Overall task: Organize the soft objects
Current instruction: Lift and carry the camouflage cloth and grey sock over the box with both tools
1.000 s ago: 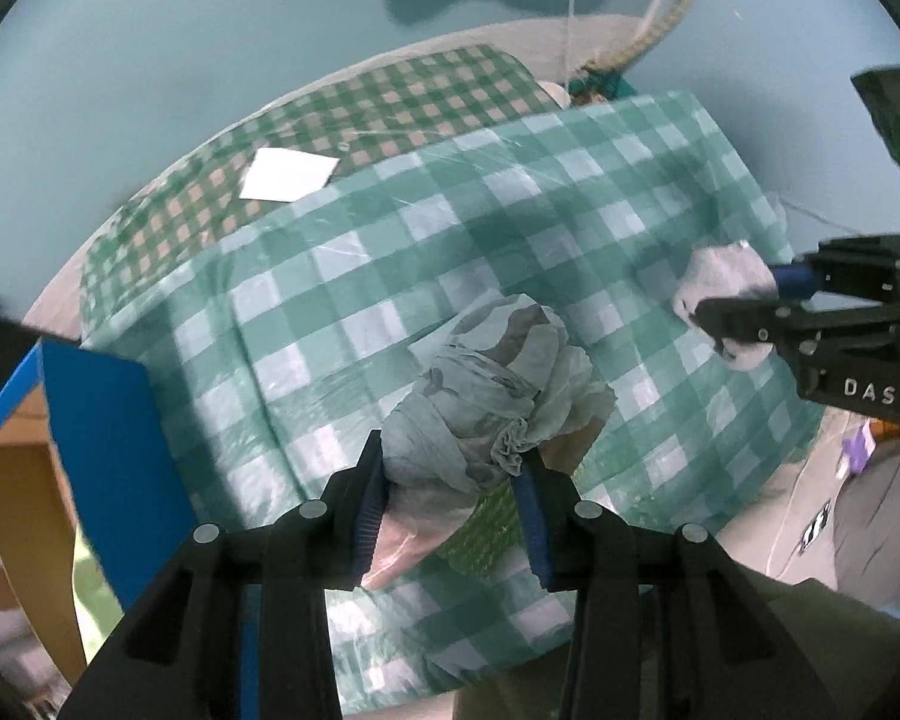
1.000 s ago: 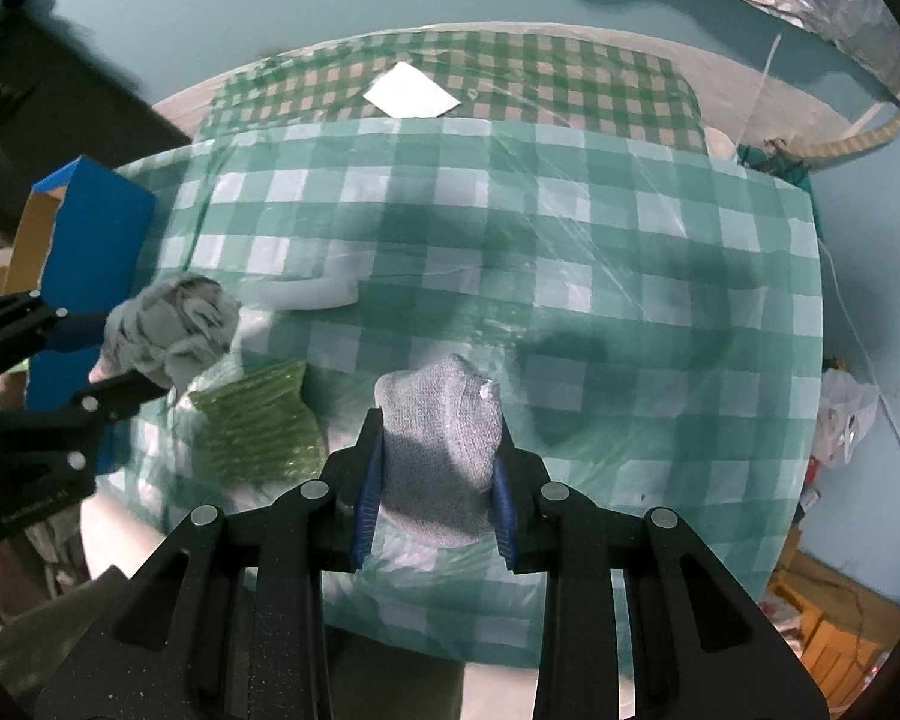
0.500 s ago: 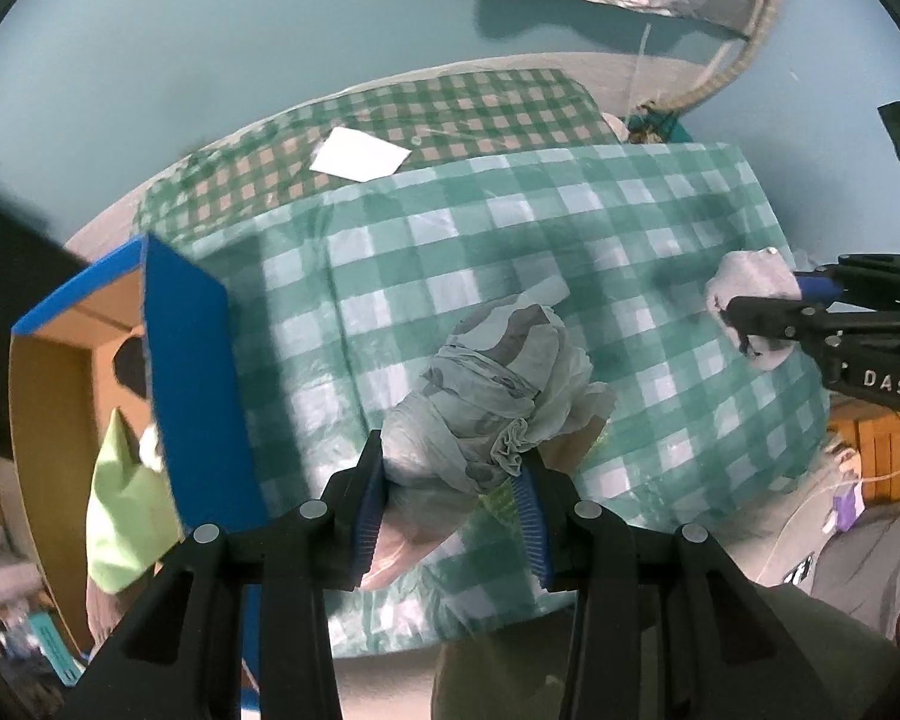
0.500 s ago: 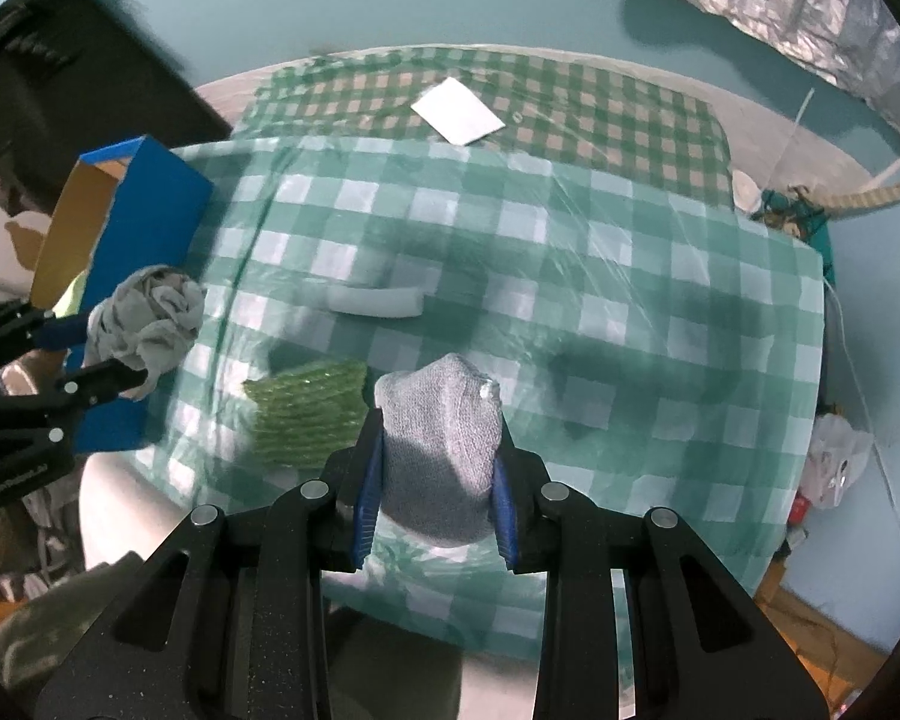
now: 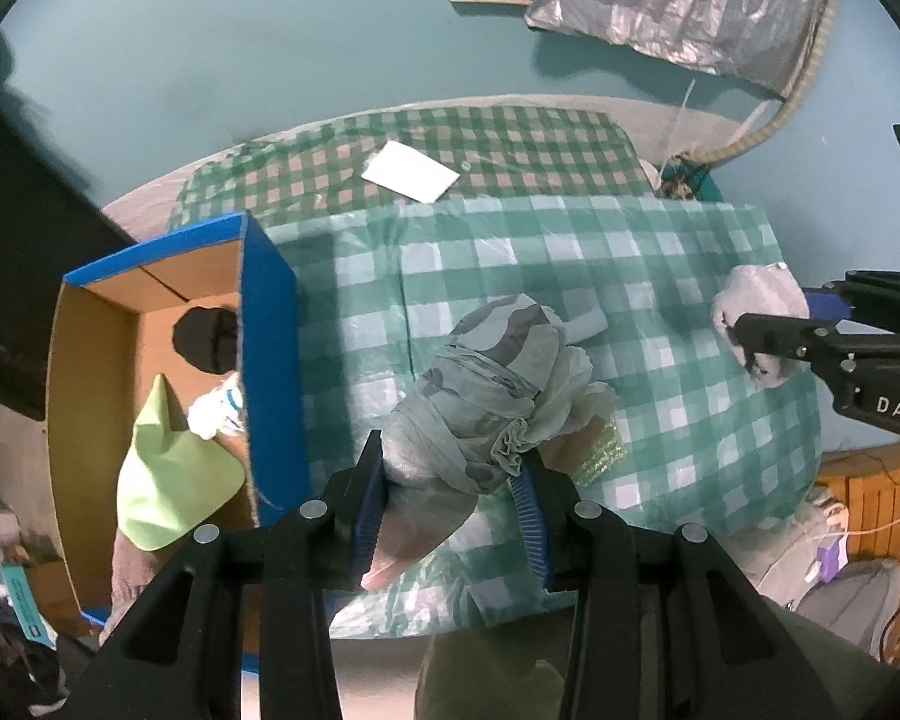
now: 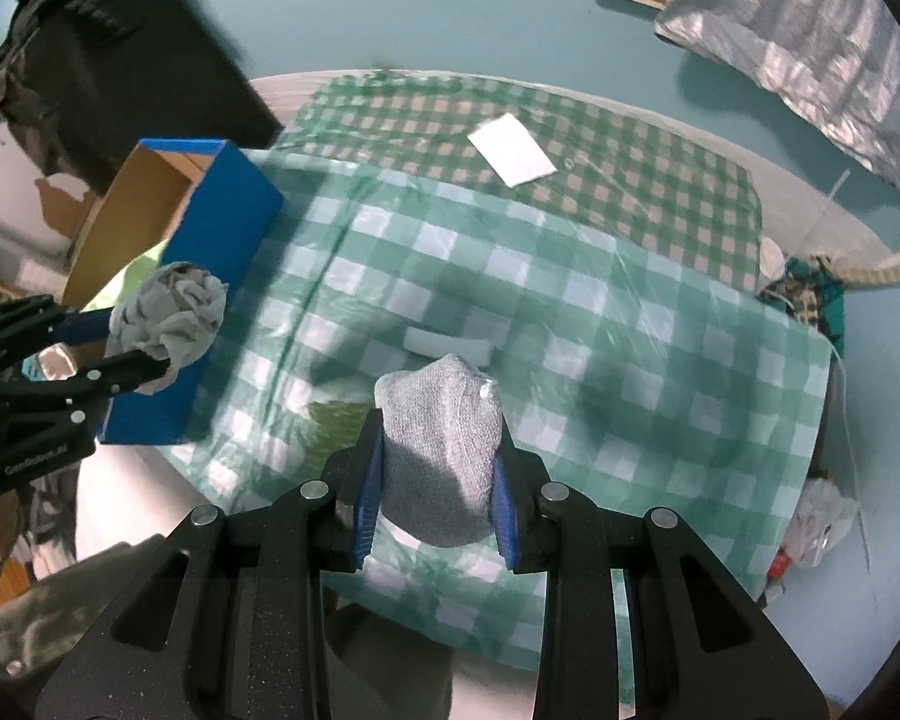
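Left wrist view: closest in, the left gripper point(image 5: 453, 498) is seen pinching a bundled grey patterned cloth point(image 5: 492, 396), which is squeezed between the two blue pads and bulges out beyond the fingertips. Just beyond and below the right-hand finger, a green mesh item point(image 5: 600, 459) is left lying on the checked tablecloth point(image 5: 660, 276), with a small white roll point(image 5: 585, 324) a little farther out. To the left of the fingers, the blue cardboard box point(image 5: 267, 360) is now brought well into view with its open interior exposed, whereas a second ago only its edge was visible; a lime green cloth point(image 5: 174, 480) and a dark item point(image 5: 207, 339) are already held inside it. Far off to the right, the right gripper point(image 5: 768, 336) is seen clamped on its own load. In the right wrist view, a grey knitted sock point(image 6: 441, 450) is gripped between the pads, and the table is seen from higher than before. Both loads have therefore been lifted clear of the cloth and carried toward the box, so the pickup is judged complete and the drop into the box is judged the remaining step for both. A white card point(image 6: 513, 150) lies untouched at the far end.
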`<control>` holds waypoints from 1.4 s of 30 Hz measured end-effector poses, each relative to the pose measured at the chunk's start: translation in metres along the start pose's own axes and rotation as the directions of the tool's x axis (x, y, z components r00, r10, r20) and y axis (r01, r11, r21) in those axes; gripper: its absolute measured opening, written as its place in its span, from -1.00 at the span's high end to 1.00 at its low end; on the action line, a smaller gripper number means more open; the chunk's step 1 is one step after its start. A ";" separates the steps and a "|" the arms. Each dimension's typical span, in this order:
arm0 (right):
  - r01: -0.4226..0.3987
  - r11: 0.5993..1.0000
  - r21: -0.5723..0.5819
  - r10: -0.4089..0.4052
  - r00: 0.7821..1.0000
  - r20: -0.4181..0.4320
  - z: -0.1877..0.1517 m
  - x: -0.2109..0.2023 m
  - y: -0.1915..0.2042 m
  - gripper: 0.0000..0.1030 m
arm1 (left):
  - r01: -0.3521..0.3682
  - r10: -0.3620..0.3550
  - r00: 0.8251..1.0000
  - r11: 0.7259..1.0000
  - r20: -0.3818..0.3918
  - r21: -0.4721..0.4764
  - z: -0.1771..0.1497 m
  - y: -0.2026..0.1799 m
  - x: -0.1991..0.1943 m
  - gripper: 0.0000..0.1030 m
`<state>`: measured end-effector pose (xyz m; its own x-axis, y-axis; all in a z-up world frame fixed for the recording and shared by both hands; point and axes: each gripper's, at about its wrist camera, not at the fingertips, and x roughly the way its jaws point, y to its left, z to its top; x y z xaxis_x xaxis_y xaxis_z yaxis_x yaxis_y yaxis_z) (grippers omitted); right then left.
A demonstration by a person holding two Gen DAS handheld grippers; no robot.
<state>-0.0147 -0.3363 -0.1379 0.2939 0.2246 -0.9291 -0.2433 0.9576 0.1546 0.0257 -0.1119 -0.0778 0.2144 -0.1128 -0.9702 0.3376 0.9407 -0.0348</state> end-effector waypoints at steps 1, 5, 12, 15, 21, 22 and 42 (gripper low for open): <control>-0.002 1.000 -0.008 0.002 1.000 0.001 0.002 0.000 0.004 0.42 | -0.003 0.003 1.000 1.000 0.005 -0.009 0.000 0.003 -0.003 0.22; -0.012 0.999 -0.050 0.012 1.000 0.005 0.013 -0.001 0.019 0.42 | -0.014 0.014 1.000 0.999 0.020 -0.036 0.001 0.014 -0.013 0.22; -0.036 0.992 -0.119 0.038 0.999 0.008 0.031 0.000 0.047 0.42 | -0.042 0.045 0.998 0.995 0.038 -0.096 -0.002 0.042 -0.027 0.22; -0.048 0.987 -0.154 0.050 0.999 0.010 0.041 0.000 0.063 0.42 | -0.052 0.058 0.998 0.990 0.041 -0.128 -0.005 0.055 -0.031 0.22; -0.065 0.975 -0.212 0.069 0.998 0.013 0.059 0.002 0.090 0.42 | -0.075 0.084 0.996 0.979 0.041 -0.189 -0.012 0.082 -0.036 0.22; -0.070 0.972 -0.223 0.075 0.997 0.012 0.063 0.003 0.096 0.42 | -0.081 0.090 0.995 0.977 0.039 -0.199 -0.013 0.087 -0.037 0.22; -0.116 0.919 -0.377 0.119 0.993 -0.014 0.108 0.026 0.194 0.42 | -0.149 0.166 0.986 0.911 0.013 -0.385 -0.035 0.177 -0.046 0.22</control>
<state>0.0459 -0.1249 -0.0961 0.2500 0.3347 -0.9086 -0.6063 0.7857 0.1227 0.0436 0.0708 -0.0473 0.2795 0.0412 -0.9593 -0.0772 0.9968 0.0203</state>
